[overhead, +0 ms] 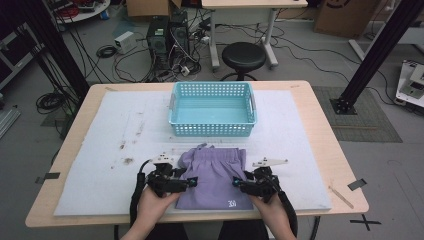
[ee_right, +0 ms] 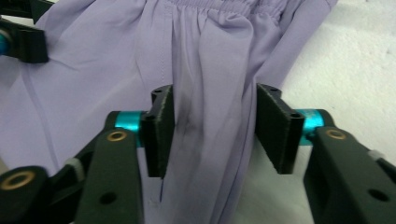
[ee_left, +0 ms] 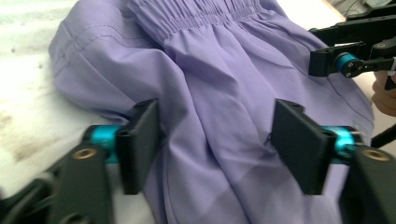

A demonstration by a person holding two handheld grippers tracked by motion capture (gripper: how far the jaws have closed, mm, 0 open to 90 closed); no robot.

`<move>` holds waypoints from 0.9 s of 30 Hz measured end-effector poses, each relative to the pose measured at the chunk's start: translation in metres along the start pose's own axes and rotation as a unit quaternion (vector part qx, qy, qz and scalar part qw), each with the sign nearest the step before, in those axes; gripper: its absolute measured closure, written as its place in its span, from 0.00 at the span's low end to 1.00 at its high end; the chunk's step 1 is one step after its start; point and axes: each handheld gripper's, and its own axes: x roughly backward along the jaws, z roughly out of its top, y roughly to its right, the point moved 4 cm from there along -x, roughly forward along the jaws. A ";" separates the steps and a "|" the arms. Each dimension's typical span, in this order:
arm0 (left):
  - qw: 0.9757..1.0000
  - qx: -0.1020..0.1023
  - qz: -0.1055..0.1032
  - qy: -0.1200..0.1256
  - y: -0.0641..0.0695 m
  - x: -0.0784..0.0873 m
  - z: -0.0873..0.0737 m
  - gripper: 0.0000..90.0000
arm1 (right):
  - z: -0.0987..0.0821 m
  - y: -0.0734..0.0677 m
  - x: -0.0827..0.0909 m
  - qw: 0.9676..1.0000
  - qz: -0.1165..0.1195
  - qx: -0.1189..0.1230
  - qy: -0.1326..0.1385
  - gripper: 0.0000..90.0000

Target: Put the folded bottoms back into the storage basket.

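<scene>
Two grippers are working for you here: your left gripper (overhead: 192, 182) and right gripper (overhead: 235, 183) are both straddling bunched folds of the soft lilac cotton shorts (overhead: 216, 177), jaws parted and not yet pinching. The garment is lying flat on the pale grey foam mat (overhead: 100, 150), near the table's front edge, just in front of the turquoise plastic lattice basket (overhead: 212, 109). Its long axis is running front to back, gathered elastic waistband (ee_left: 205, 16) pointing toward the basket. Being light and limp, it is likely sagging wherever unsupported, so taking both side edges looks sensible.
</scene>
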 end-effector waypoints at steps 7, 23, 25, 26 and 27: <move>1.000 0.005 -0.002 -0.008 -0.001 -0.005 0.002 0.72 | 0.001 0.001 -0.003 1.000 0.008 0.000 -0.003 0.83; 0.999 -0.052 -0.011 0.011 0.009 0.008 0.020 0.95 | 0.017 -0.002 0.007 0.998 0.053 0.019 0.022 0.96; 0.998 -0.049 -0.014 0.020 0.008 0.013 0.025 0.95 | 0.022 -0.003 0.010 0.998 0.055 0.021 0.030 0.96; 0.998 -0.051 -0.014 0.024 0.007 0.015 0.027 0.95 | 0.024 -0.003 0.011 0.998 0.056 0.022 0.036 0.96; 0.998 -0.049 -0.015 0.029 0.007 0.018 0.030 0.95 | 0.027 -0.004 0.012 0.997 0.057 0.023 0.040 0.96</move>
